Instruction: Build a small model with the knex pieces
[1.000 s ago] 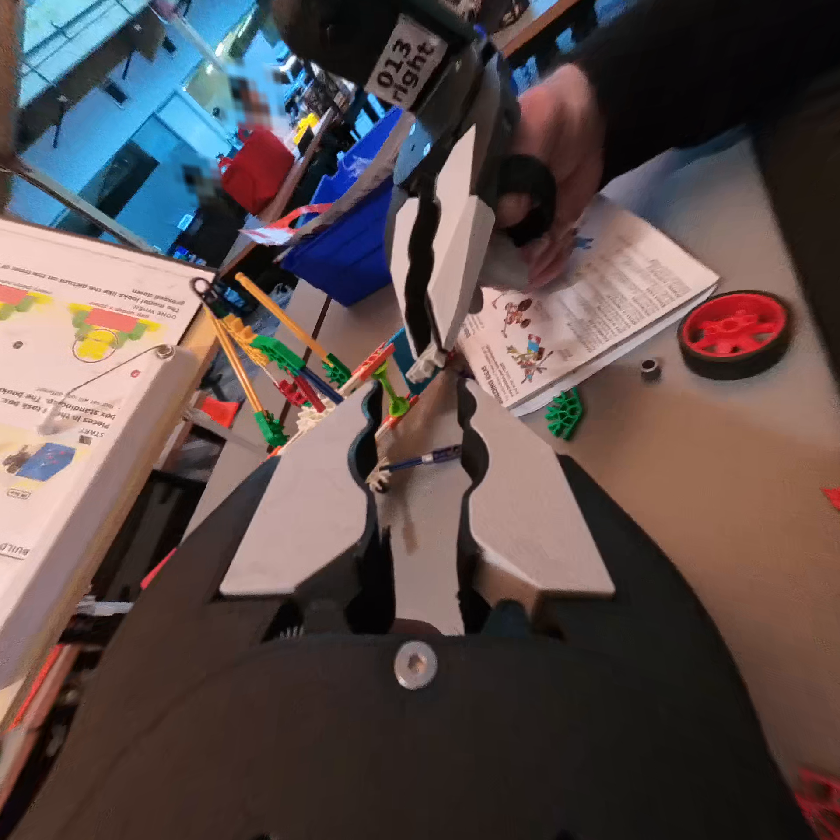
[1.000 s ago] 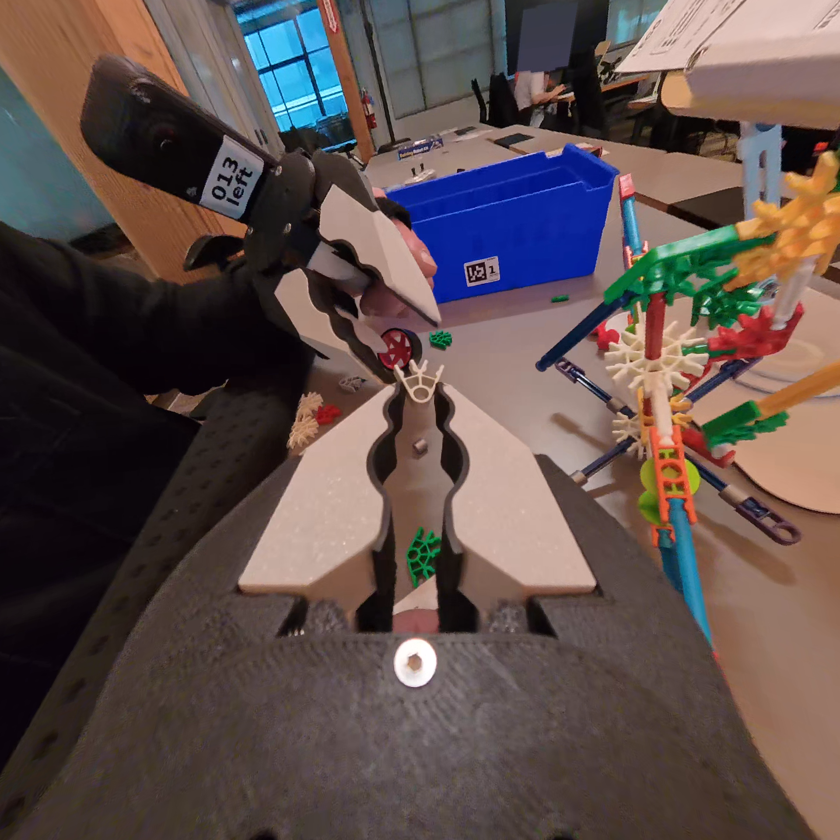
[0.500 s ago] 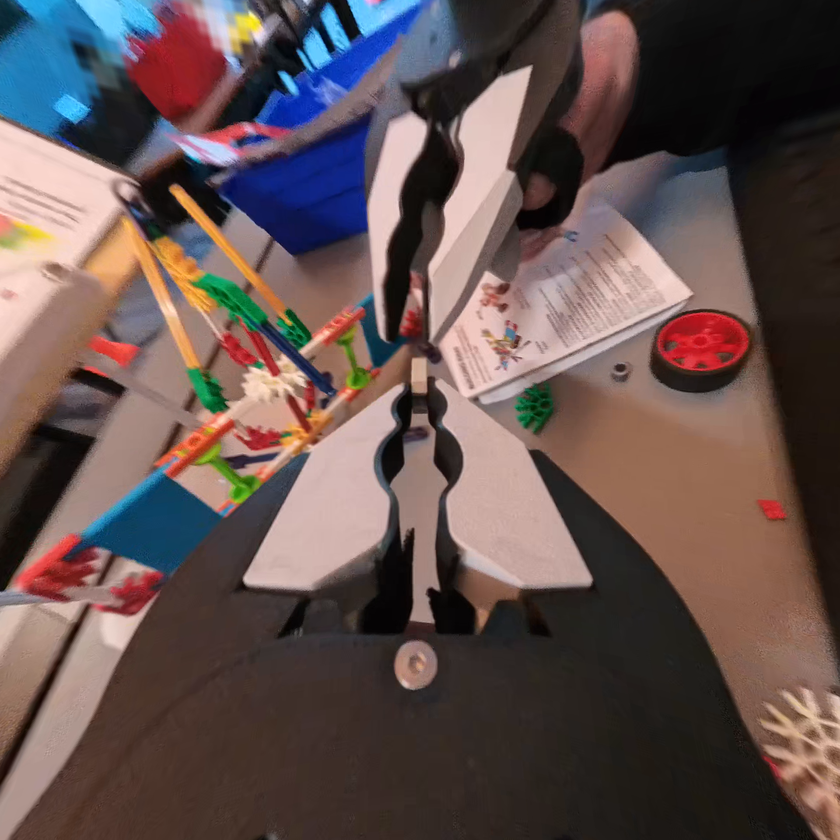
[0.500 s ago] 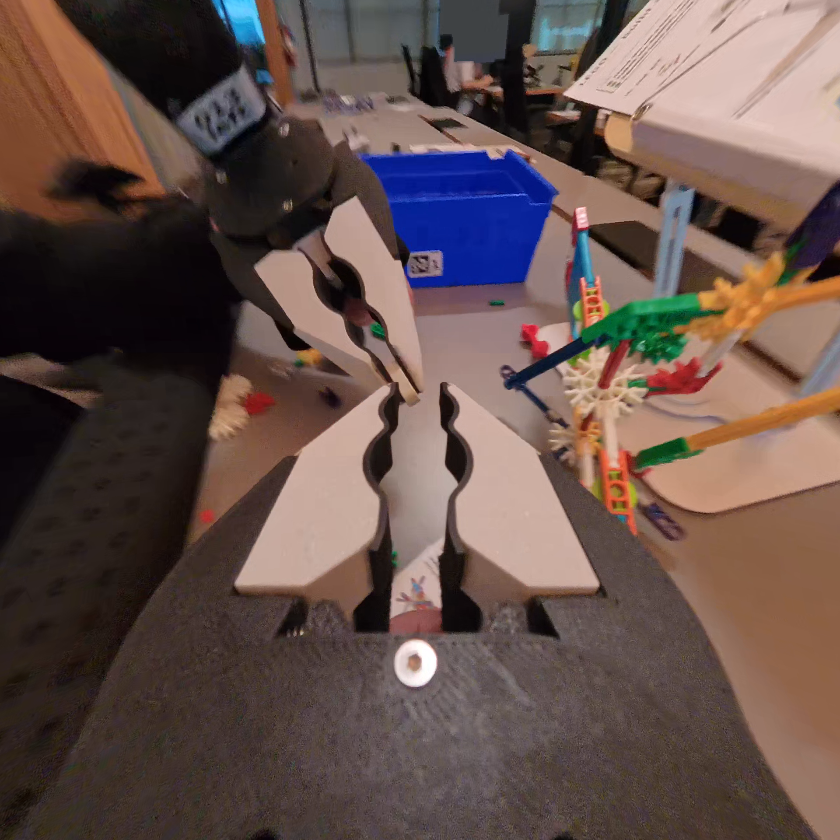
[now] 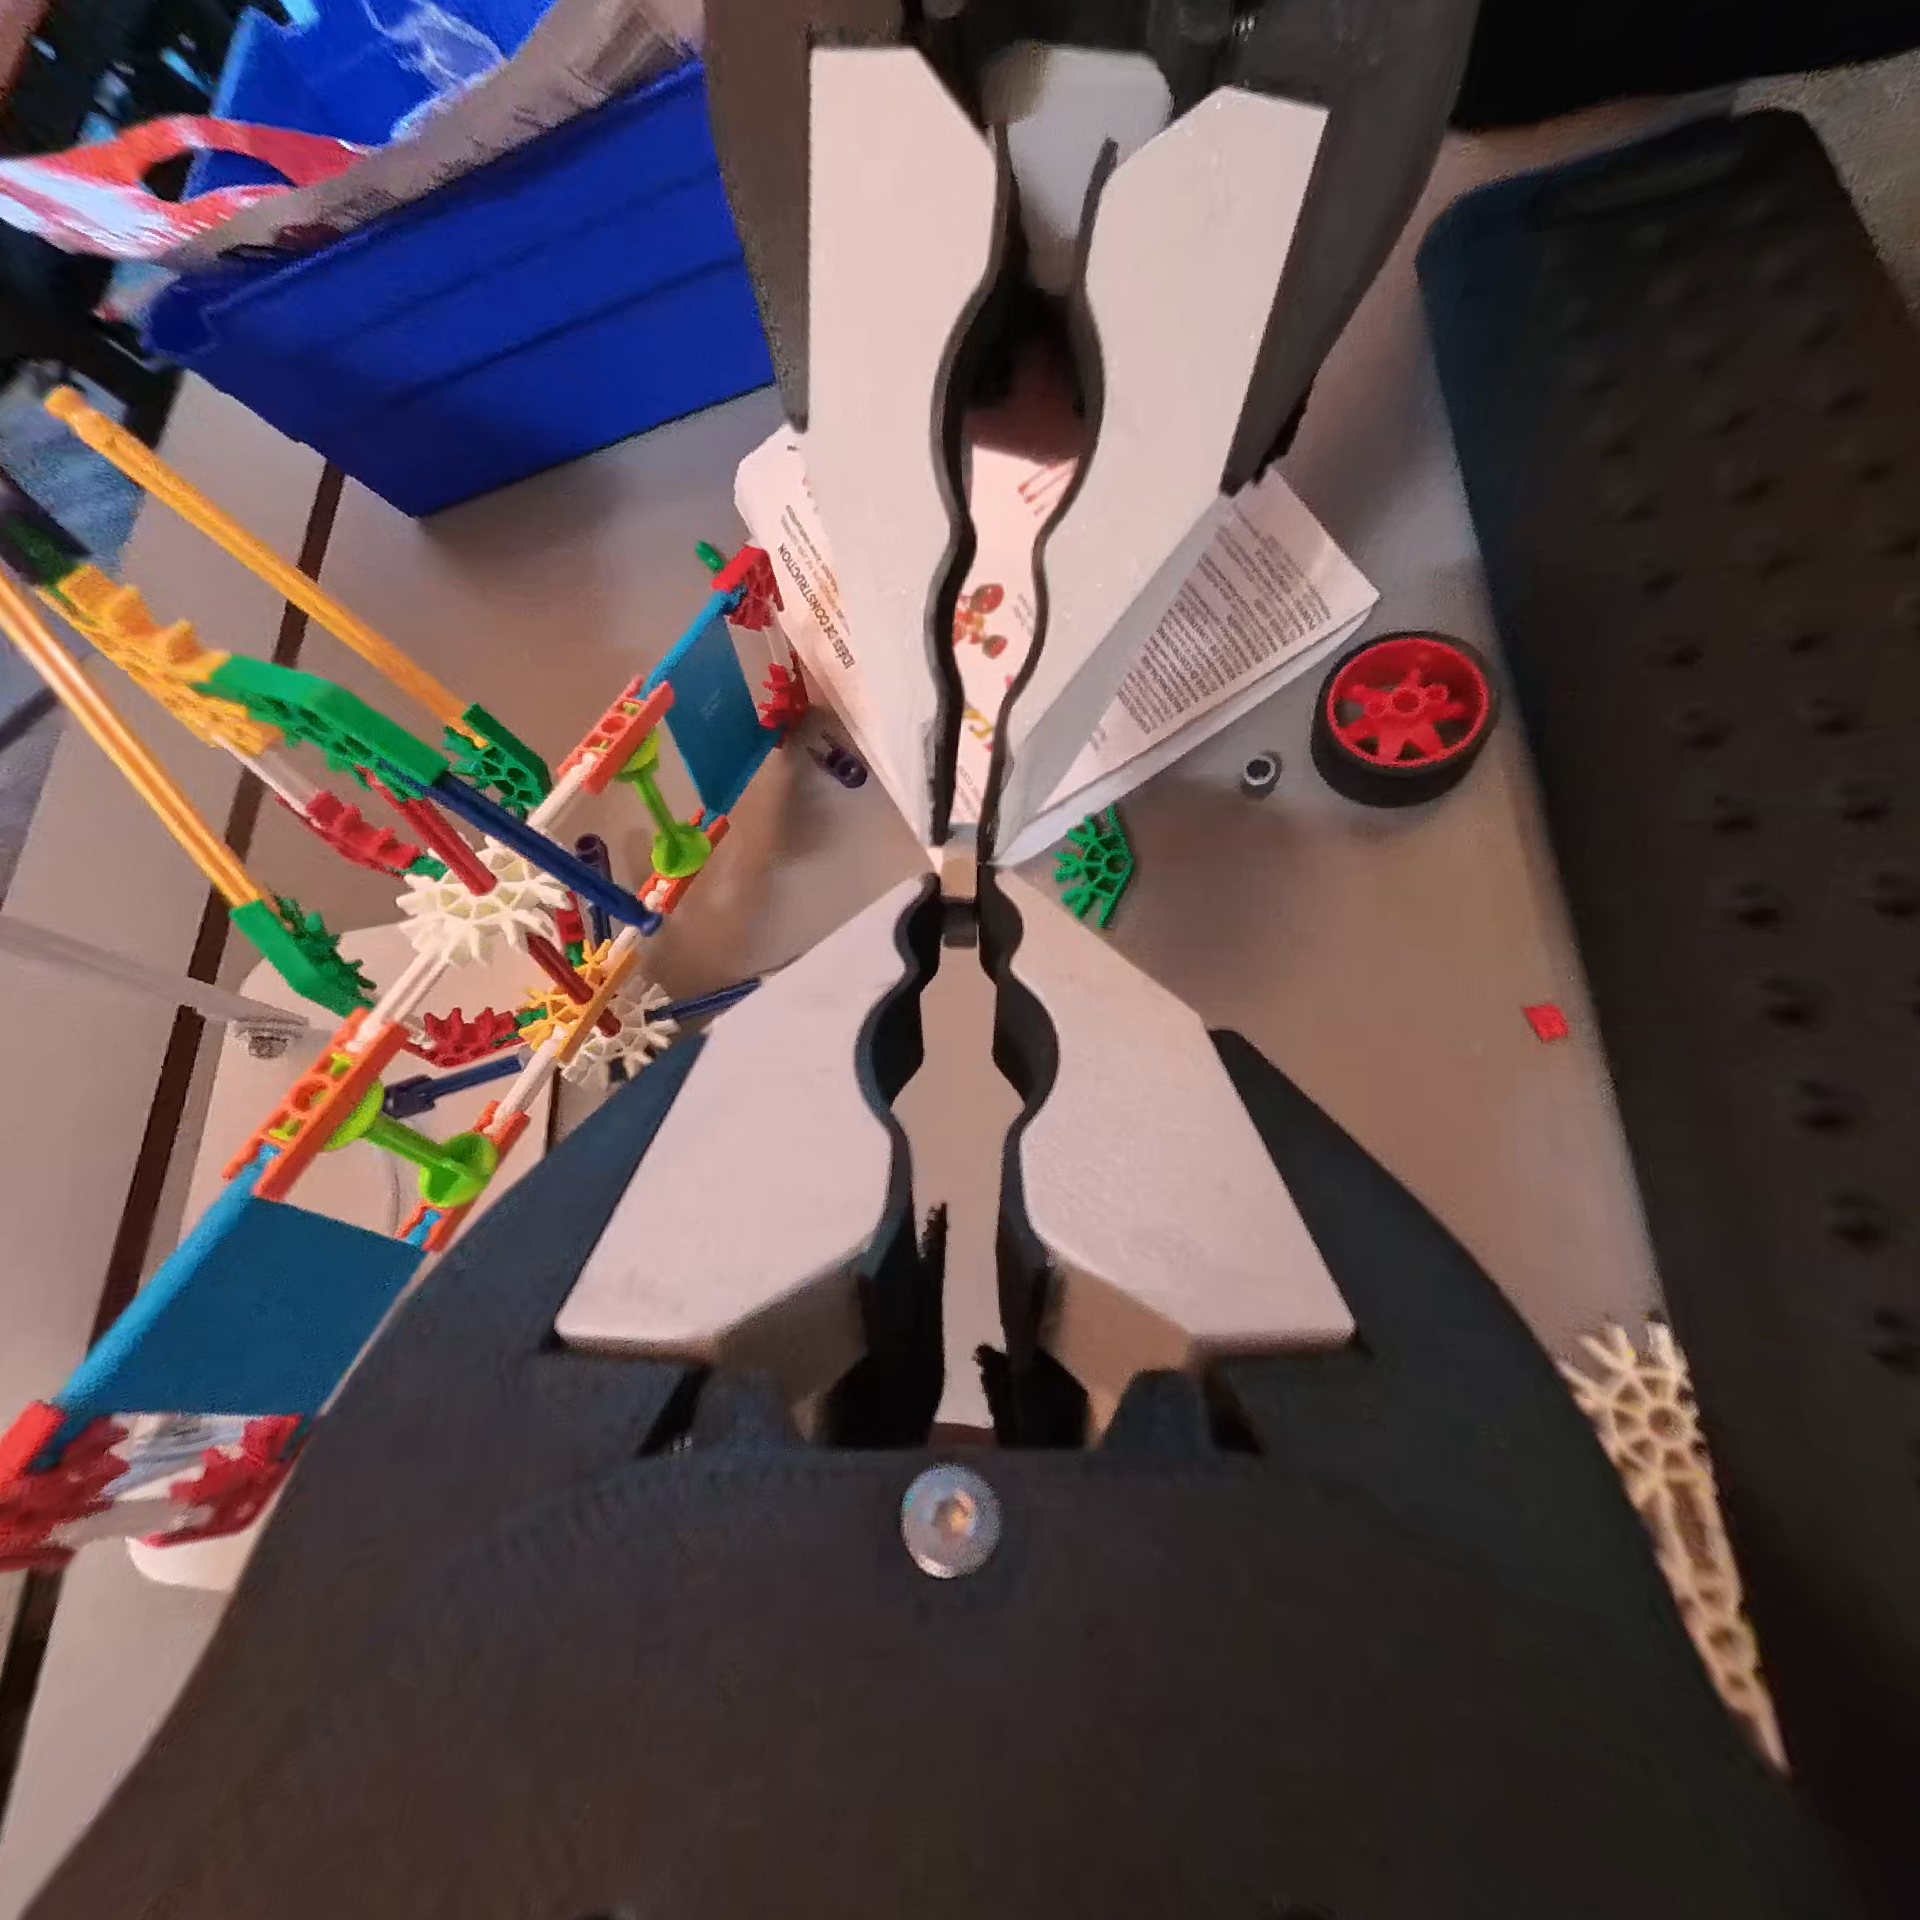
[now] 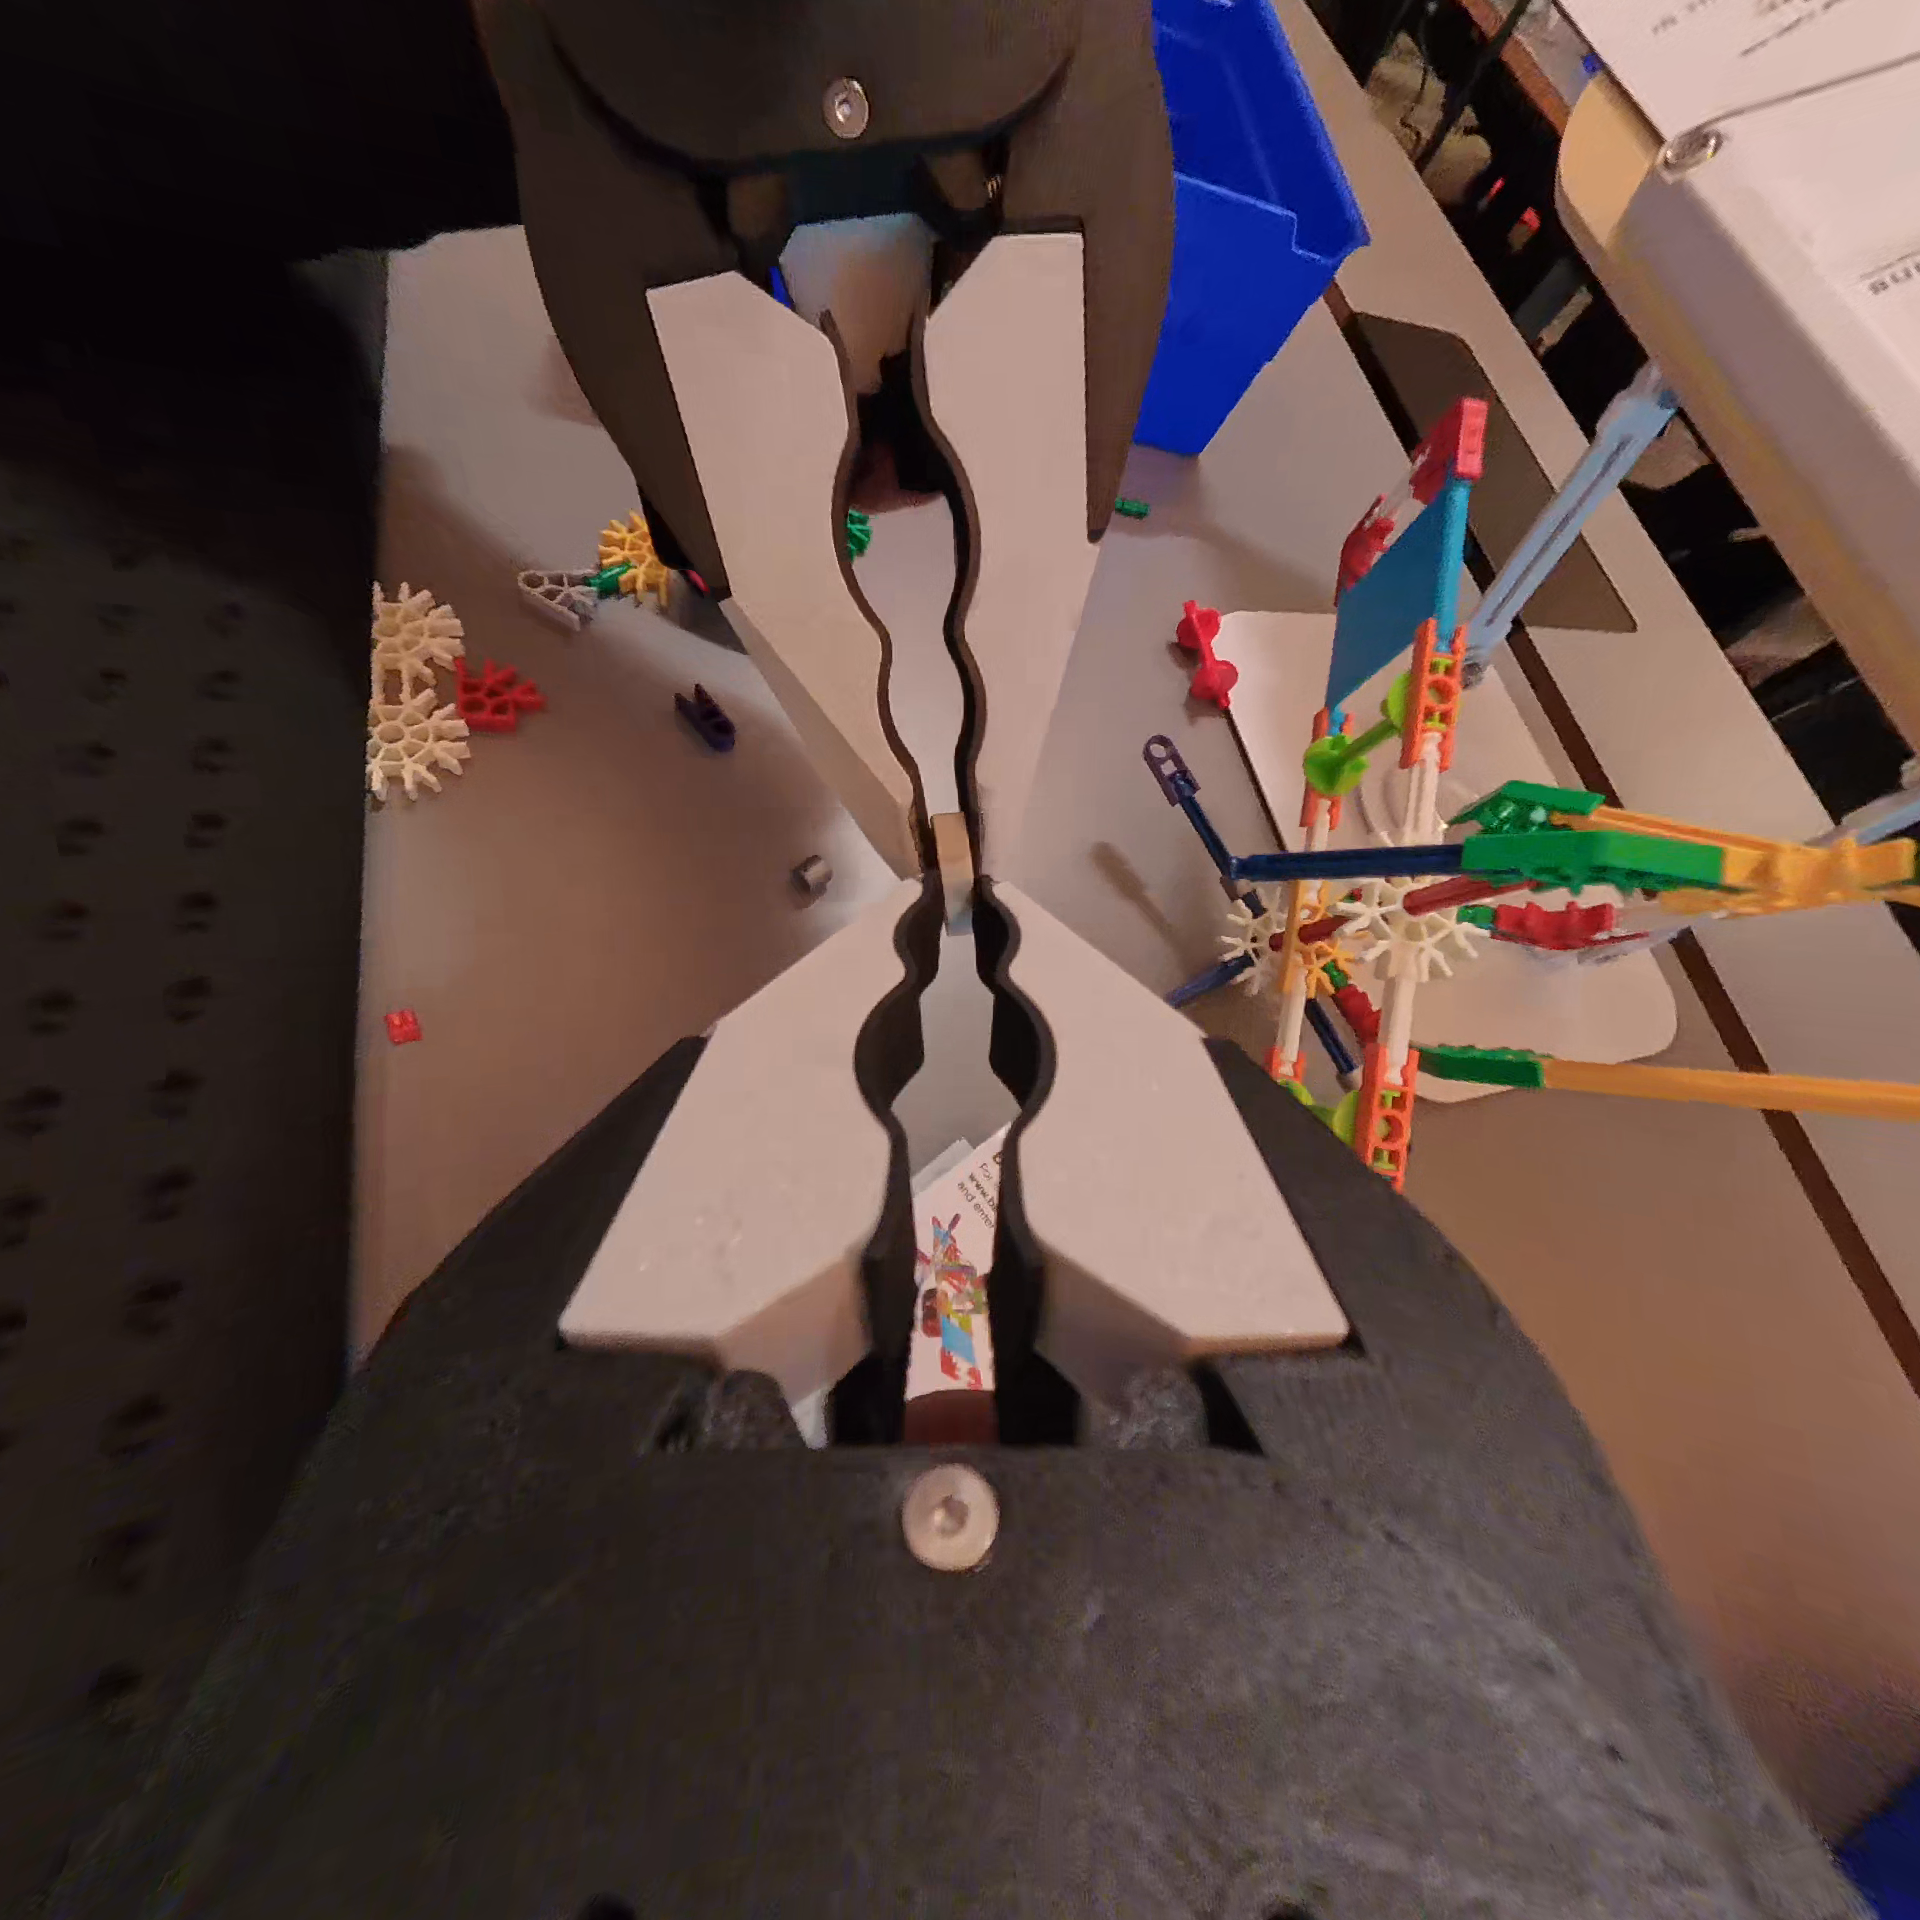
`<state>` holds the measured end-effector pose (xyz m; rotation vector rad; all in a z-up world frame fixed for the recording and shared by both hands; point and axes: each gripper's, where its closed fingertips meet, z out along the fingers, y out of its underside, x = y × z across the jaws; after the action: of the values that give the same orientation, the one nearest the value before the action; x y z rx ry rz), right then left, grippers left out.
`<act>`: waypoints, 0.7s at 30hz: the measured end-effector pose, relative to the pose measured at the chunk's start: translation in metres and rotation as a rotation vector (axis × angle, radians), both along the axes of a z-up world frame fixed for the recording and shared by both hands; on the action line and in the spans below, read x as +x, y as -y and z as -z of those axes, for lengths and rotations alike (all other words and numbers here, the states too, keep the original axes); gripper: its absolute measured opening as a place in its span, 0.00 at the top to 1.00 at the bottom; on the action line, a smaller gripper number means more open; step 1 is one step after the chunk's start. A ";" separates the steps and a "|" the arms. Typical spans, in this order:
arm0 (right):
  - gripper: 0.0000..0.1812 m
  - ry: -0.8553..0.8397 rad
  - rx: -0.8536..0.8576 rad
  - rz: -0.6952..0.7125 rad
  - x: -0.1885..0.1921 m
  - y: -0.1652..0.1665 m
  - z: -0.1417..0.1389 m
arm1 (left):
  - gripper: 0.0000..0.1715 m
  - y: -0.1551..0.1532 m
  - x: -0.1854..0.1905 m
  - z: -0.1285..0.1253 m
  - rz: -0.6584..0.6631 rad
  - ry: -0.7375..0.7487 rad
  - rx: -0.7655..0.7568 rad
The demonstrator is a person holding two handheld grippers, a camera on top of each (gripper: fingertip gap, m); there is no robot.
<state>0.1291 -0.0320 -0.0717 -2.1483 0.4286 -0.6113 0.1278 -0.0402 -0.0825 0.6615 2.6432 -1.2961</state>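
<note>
Left tool [image 5: 958,902] and right tool [image 6: 954,902] meet tip to tip above the bench [image 5: 1351,987], both clenched on one small pale connector piece [image 6: 952,854]. Rod-and-connector toy model [image 5: 468,894] at 9 o'clock, red wheel [image 5: 1403,717] at 2, blue bin [image 5: 468,301] at 11.

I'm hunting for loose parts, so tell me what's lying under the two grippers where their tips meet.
Under the left gripper and right gripper, pinching a small white piece, lies a printed booklet on the table. A green connector sits beside it. The fingers cover the booklet's middle.
</note>
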 end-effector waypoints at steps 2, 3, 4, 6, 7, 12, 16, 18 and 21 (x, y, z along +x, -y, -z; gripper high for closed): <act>0.98 -0.028 0.036 0.037 0.003 -0.001 -0.003 | 0.98 -0.001 0.003 -0.002 0.031 0.011 0.046; 0.98 -0.030 0.037 0.055 0.005 -0.001 -0.003 | 0.98 -0.002 0.005 -0.003 0.045 0.022 0.069; 0.97 -0.024 0.029 0.077 0.008 0.000 -0.004 | 0.98 -0.002 0.007 -0.004 0.058 0.043 0.086; 0.98 -0.047 0.017 0.093 0.010 -0.002 -0.001 | 0.98 -0.004 0.010 -0.001 0.087 0.078 0.137; 0.98 -0.057 0.013 0.099 0.010 -0.003 0.001 | 0.98 -0.005 0.011 0.000 0.099 0.099 0.166; 0.99 -0.066 0.030 0.189 0.016 -0.002 0.001 | 0.97 -0.006 0.017 0.000 0.124 0.120 0.208; 0.99 -0.122 0.241 0.329 0.026 0.010 -0.004 | 0.88 0.002 0.039 -0.012 0.021 0.124 0.112; 0.99 -0.161 0.354 0.375 0.030 0.010 -0.004 | 0.86 0.000 0.048 -0.017 -0.030 0.079 0.089; 0.99 -0.212 0.536 0.447 0.037 0.010 -0.005 | 0.80 -0.001 0.059 -0.015 -0.109 0.009 0.076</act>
<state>0.1660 -0.0416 -0.0670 -1.6091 1.0780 -0.4414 0.1871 -0.0391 -0.0676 0.5231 2.6918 -1.1662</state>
